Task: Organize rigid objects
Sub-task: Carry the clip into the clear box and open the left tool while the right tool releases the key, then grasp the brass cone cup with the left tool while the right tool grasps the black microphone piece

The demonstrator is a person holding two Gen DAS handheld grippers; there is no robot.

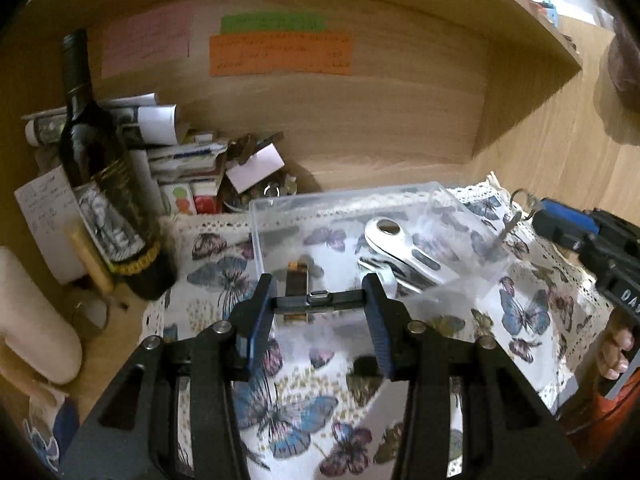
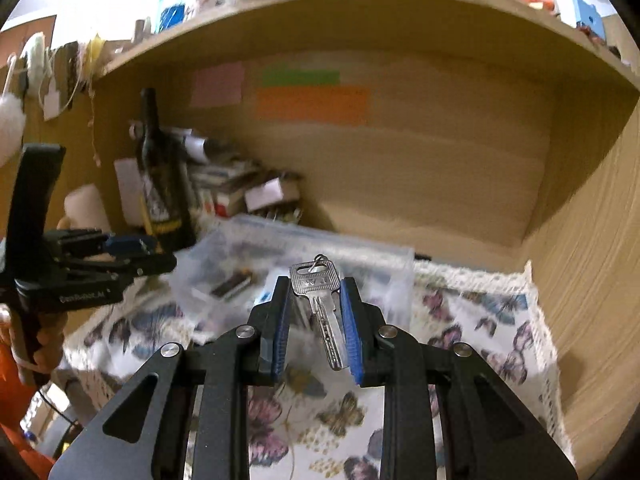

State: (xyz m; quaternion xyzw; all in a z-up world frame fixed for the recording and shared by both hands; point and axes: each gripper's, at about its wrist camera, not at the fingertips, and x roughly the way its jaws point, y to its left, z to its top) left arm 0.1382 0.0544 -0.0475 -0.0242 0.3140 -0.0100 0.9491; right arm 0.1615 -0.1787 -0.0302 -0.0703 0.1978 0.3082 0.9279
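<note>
Left gripper [image 1: 319, 300] is clamping a flat black device [image 1: 318, 301] between its fingertips; right gripper [image 2: 314, 308] is gripping a silver key [image 2: 320, 304].

"DexRobot.AI" faint on left gripper [image 2: 84, 295] body; "DA" on right gripper [image 1: 628, 295] body; shelf notes illegible.

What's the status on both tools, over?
Left tool shut on flat black device. Right tool holding silver key near clear box. Nothing in the way.
</note>
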